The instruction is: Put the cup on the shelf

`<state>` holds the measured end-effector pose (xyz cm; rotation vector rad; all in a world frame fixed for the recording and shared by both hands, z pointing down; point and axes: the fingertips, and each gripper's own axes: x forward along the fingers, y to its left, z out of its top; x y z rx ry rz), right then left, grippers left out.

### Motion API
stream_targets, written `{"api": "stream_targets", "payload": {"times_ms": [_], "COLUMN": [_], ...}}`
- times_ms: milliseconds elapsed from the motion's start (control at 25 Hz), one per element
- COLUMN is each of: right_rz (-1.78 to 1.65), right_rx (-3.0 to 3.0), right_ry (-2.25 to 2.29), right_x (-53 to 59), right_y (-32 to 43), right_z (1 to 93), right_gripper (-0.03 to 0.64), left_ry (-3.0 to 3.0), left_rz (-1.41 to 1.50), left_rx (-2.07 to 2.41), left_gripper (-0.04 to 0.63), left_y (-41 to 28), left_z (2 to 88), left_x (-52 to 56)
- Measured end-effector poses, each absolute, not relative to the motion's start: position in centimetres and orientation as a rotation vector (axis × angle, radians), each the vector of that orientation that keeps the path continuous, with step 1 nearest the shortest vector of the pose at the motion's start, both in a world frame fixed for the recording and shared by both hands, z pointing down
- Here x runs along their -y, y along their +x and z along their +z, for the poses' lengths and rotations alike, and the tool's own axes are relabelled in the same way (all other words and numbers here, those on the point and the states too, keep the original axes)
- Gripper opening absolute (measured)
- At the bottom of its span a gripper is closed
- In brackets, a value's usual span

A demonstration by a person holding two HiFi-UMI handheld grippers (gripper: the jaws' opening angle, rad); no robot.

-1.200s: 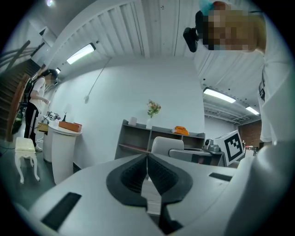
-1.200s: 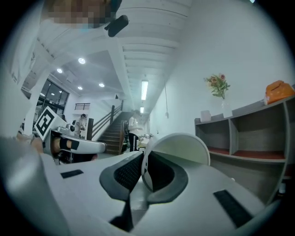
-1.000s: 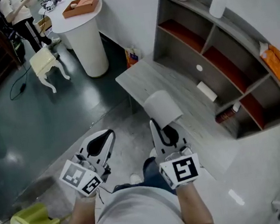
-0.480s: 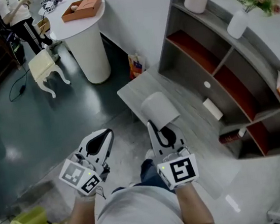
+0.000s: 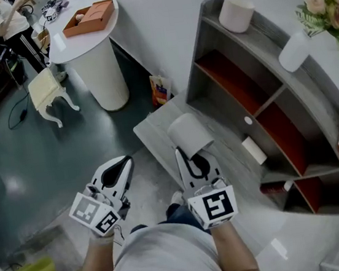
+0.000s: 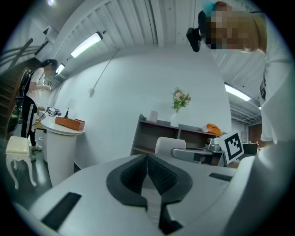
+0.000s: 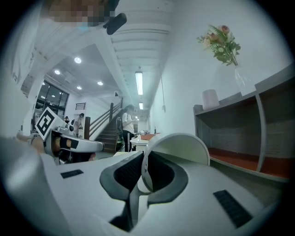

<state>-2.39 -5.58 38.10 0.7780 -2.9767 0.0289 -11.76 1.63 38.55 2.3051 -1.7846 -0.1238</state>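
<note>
Step in hand: carrying the cup to the shelf. Placement has not begun.

The right gripper (image 5: 187, 155) is closed on the white cup (image 5: 189, 132), just below the centre of the head view. In the right gripper view the jaws of the right gripper (image 7: 140, 177) pinch the wall of the cup (image 7: 180, 146) at its rim, one jaw inside and one outside. The cup body projects forward from the jaws and appears to lie on its side, not upright.

The left gripper (image 5: 117, 172), lower left of centre, carries nothing. In its own view the left gripper (image 6: 147, 173) has its jaws drawn together with nothing between them.

The cup hangs over the near end of the low grey platform (image 5: 154, 134), well apart from the shelf (image 5: 271, 96), which fills the right side of the frame. A second white cup (image 5: 236, 13) and a vase (image 5: 295, 51) stand on the shelf top, at upper right.

Next move, as I judge it: advance the right gripper toward a free place on the shelf, bring the cup upright, seat its base on the board, then part the jaws. Keep the cup clear of the dividers on entry.
</note>
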Motion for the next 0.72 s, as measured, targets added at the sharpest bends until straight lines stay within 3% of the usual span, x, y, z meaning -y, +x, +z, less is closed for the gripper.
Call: {"api": "stream_targets", "payload": {"times_ms": [720], "right_rz": [-0.117], "right_rx": [2.738], "right_ry": [0.924], "right_x": [18.6], "right_y": [-2.9], "right_z": [37.8], "right_gripper": [0.038], "left_ry": [2.442], "left_rz": [-0.122], "left_rx": [1.553], "left_gripper": [0.017], "left_y": [-12.3], "left_z": [38.4], "left_x": [9.2]}}
